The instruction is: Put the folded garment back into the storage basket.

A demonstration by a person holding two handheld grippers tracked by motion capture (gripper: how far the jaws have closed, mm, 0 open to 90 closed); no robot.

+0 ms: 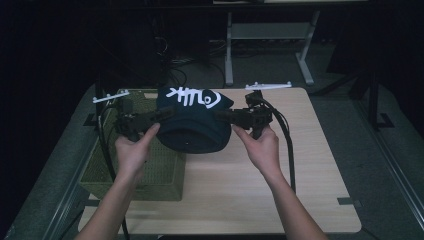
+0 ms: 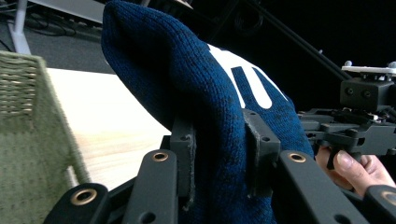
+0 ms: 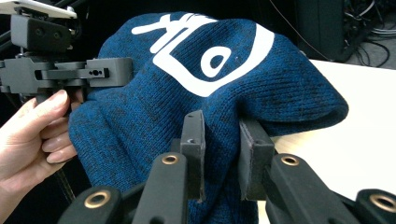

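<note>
Beanie [image 1: 192, 131], dark blue knit with a white fish-bone print, hung in the air between your two grippers, above the table [image 1: 300, 165] near its far left part, partly over the green basket [image 1: 150, 170] at the left edge. Your left gripper [image 2: 219, 154] was clenched on one side of the knit, pads pressing the fabric. Your right gripper [image 3: 222, 154] was clamped on the opposite side the same way. Beanie touched neither table nor basket as far as the high view showed.
</note>
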